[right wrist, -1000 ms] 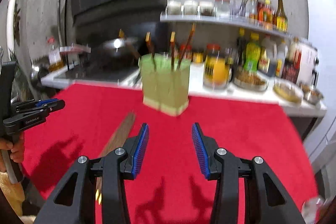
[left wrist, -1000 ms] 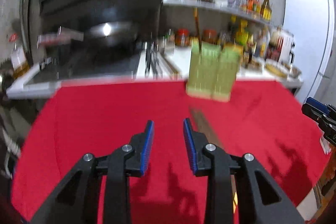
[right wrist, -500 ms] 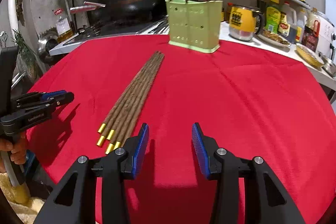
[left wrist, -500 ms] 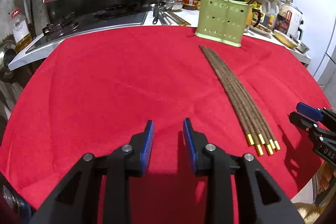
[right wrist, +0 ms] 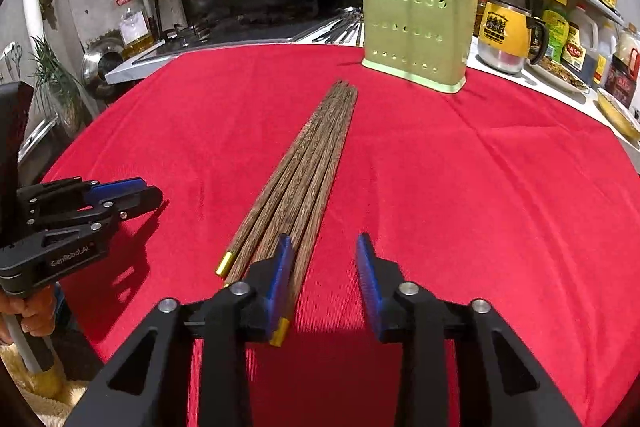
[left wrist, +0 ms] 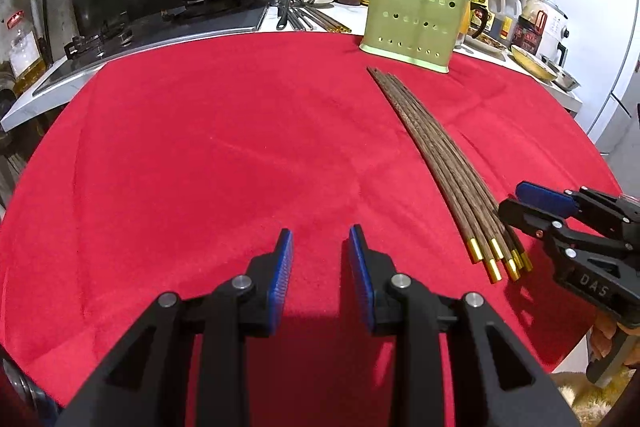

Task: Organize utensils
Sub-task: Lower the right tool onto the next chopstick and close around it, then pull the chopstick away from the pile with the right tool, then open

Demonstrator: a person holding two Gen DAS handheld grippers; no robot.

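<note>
Two grippers, left [left wrist: 320,247] and right [right wrist: 324,251], both part open and empty, right's jaws just narrowing. Roughly six chopsticks [right wrist: 304,163] lie on the red cloth [left wrist: 200,155]; four stand in one green holder [right wrist: 416,35].

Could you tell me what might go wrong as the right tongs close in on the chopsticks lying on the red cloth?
1. The chopsticks lie packed side by side, so the right tongs, jaws just narrowing with one finger over the bundle, may pinch several or scatter them.
2. The green holder already holds leaning chopsticks that could block insertion.
</note>
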